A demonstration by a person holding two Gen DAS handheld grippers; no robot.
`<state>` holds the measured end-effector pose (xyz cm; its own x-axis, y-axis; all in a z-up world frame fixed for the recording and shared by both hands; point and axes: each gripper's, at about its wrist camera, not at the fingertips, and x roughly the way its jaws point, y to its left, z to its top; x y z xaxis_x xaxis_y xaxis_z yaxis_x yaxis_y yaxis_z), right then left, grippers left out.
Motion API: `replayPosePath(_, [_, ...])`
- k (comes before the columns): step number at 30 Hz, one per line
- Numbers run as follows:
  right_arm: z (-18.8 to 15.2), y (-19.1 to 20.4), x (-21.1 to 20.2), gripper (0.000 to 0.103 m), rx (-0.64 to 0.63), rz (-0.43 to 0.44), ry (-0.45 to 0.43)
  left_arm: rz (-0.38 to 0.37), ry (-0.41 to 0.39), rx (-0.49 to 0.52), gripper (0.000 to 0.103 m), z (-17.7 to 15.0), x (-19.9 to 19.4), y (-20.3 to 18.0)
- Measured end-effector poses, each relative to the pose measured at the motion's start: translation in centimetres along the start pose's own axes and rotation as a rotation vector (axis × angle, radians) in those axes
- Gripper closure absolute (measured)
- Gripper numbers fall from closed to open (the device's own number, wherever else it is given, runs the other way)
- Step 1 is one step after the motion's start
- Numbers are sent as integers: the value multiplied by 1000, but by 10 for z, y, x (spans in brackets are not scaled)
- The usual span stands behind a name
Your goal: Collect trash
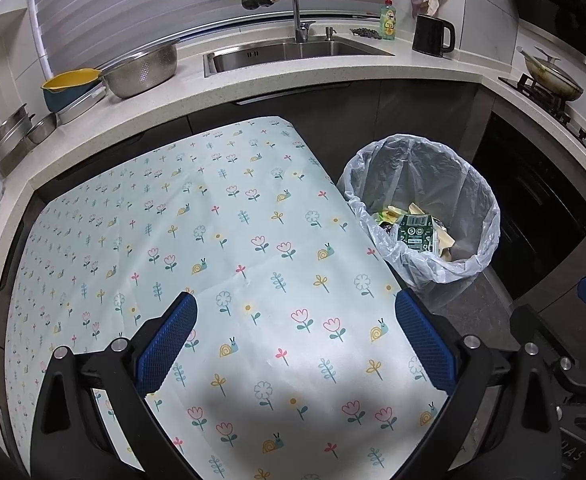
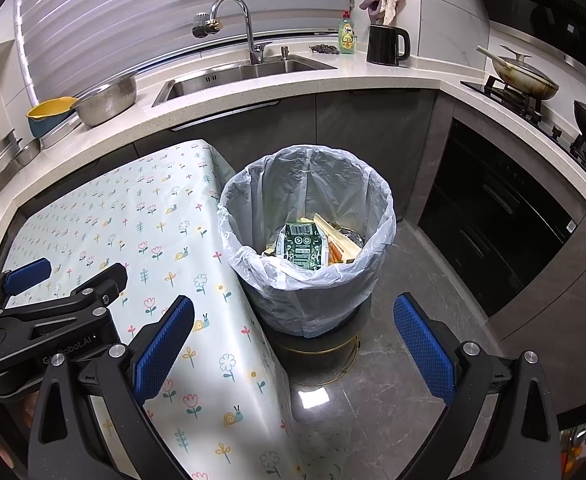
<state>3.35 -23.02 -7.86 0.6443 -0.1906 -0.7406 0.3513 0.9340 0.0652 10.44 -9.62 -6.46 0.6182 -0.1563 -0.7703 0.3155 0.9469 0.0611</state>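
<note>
Beside the table's (image 2: 197, 360) right edge, the lined bin (image 2: 307, 240) already holds the wrappers (image 2: 303, 246), so both the left gripper (image 1: 295, 344) and right gripper (image 2: 293, 348) hang spread and empty, seemingly finished.

Bin (image 2: 307, 240) right of table (image 1: 213, 240), wrappers (image 2: 301, 246) inside, sink (image 1: 293, 52) behind

Trash in the bin (image 2: 307, 216): you see only the top layer; the liner hides whatever lies beneath.
Green packet (image 2: 303, 246): print too small to read.
Bench (image 1: 253, 240): near edge cut off.
</note>
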Motion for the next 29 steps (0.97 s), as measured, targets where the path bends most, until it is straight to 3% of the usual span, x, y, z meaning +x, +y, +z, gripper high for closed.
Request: replayPosePath(29, [-2,7,3,7,-6,9,7,17,10,-27,8,-7,2,15])
